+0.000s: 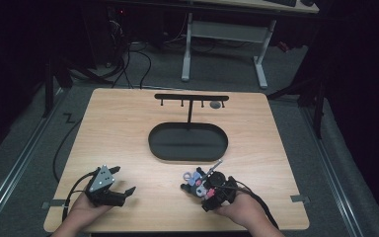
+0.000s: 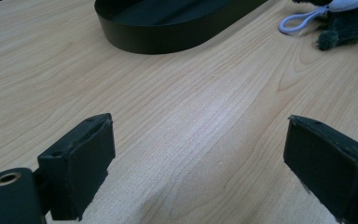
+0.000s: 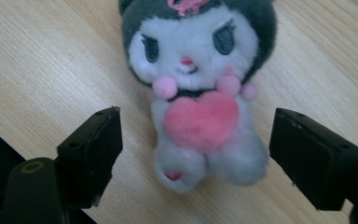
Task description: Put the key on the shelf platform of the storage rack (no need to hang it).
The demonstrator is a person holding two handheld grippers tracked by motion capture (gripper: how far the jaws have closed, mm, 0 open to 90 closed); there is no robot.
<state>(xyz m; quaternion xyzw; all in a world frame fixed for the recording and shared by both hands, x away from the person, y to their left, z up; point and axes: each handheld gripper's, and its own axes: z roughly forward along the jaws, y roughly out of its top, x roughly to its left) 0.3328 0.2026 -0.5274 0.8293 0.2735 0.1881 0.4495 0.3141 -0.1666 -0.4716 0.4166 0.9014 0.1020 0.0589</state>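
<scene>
A small plush toy with a dark grey hood, a white face and a pink heart lies face up on the wooden table. My right gripper is open, with one jaw on each side of the toy's body and neither touching it. In the high view the toy is at the front right, partly under the right gripper. My left gripper is open and holds nothing at the front left. In its own view the left gripper hangs over bare wood, with the toy and its lavender loop far off.
A black oval tray sits mid-table. From its far side rises a black T-shaped rack with hooks. The tray's wall lies ahead of the left gripper. Beyond the table stand a white desk frame and cables on the floor.
</scene>
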